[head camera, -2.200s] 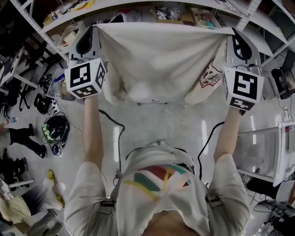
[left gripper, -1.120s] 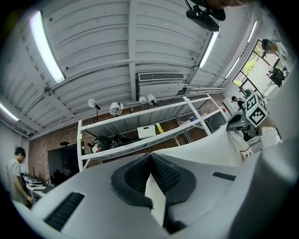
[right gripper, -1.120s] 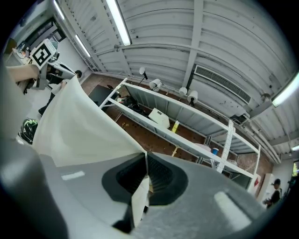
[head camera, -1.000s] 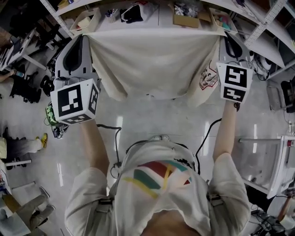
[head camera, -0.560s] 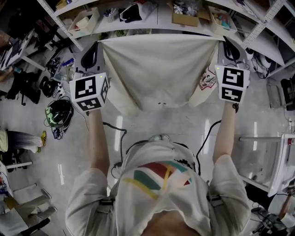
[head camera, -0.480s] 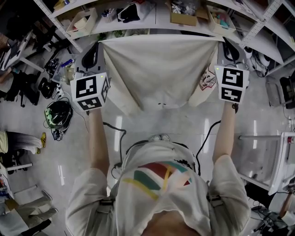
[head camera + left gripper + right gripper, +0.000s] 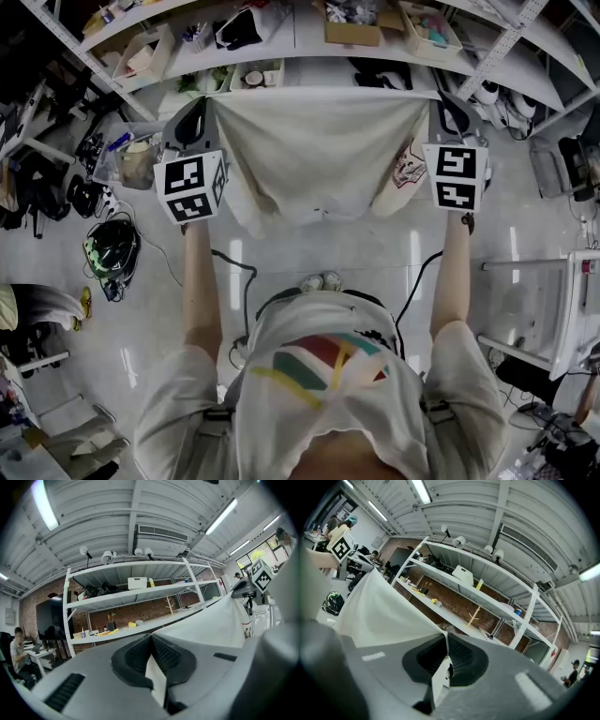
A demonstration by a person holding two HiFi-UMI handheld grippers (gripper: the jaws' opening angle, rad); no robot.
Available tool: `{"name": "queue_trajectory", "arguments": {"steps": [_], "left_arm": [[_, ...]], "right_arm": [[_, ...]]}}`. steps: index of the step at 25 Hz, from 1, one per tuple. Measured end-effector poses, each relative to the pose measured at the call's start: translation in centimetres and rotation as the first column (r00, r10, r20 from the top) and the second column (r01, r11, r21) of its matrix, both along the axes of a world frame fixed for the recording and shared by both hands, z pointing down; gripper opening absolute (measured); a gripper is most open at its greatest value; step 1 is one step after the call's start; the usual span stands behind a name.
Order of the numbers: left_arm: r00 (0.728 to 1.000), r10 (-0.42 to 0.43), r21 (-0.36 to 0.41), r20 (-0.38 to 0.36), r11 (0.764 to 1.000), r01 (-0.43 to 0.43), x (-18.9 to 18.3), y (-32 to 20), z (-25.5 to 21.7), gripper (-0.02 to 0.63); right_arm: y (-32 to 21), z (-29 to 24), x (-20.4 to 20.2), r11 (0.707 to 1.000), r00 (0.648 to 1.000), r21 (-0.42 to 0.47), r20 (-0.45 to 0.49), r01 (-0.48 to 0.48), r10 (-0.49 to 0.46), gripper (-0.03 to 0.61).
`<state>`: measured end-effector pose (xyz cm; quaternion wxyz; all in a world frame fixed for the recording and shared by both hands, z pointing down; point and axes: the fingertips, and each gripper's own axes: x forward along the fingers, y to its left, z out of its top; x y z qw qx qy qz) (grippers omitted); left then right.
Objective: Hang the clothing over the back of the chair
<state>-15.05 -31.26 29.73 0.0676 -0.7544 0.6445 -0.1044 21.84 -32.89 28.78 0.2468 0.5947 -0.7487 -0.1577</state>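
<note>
I hold the shirt (image 7: pixel 319 150) spread out in front of me by its top edge, 1 corner in each pair of tongs. My left tongs (image 7: pixel 208 97) are clamped on the left corner. In the left gripper view a fold of pale cloth is pinched between the ribbed pads (image 7: pixel 164 656). My right tongs (image 7: pixel 437 97) are clamped the same way on the right corner, with cloth caught in the closed jaws in the right gripper view.

The stretched edge is the shirt's long axis here. It runs straight across from left to right, about level, just short of the shelves (image 7: pixel 281 52) ahead of me. The rest of the cloth hangs from that edge toward the floor (image 7: pixel 356 258), with a small print (image 7: pixel 409 169) on the part that droops near my right tongs.

Both arms are stretched out about evenly, so neither hand leads.

I cannot see the chair in any view. If it stands ahead of me, the hanging cloth screens it. What matters next, I judge, is keeping that taut edge parallel to the top of the chair back and above it. Then both corners can go over together and the cloth can fall on either side.
</note>
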Motion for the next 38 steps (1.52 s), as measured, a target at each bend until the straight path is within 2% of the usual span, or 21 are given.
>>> {"name": "queue_trajectory", "arguments": {"steps": [10, 18, 23, 28, 32, 38], "left_arm": [[1.000, 0.015, -0.088, -0.006, 0.996, -0.015, 0.7, -1.4, 4.8, 0.014], [1.000, 0.018, -0.066, -0.006, 0.998, -0.018, 0.7, 1.1, 4.8, 0.014], [1.000, 0.021, -0.088, -0.007, 0.996, -0.021, 0.6, 3.4, 5.9, 0.014], [1.000, 0.023, -0.163, -0.001, 0.986, -0.023, 0.4, 4.3, 9.1, 0.014], [1.000, 0.015, -0.264, -0.003, 0.964, -0.015, 0.2, 4.8, 13.2, 0.014], [1.000, 0.023, -0.345, 0.012, 0.938, -0.017, 0.4, 4.6, 17.5, 0.014]], "right_arm": [[-0.8, 5.3, 0.7, 0.994, 1.000, -0.110, -0.021, -0.023, 0.021, 0.006], [-0.1, 7.2, 0.6, 0.991, 1.000, -0.136, 0.005, -0.015, 0.016, 0.006], [1.4, 7.8, 0.5, 0.989, 1.000, -0.150, 0.015, -0.010, 0.013, 0.006], [2.2, 10.4, 0.4, 0.979, 1.000, -0.206, 0.016, -0.009, 0.013, 0.006], [2.8, 13.3, 0.1, 0.965, 1.000, -0.263, 0.010, -0.005, 0.008, 0.006], [2.9, 17.2, 0.3, 0.943, 1.000, -0.333, -0.003, -0.018, 0.018, 0.006]]}}
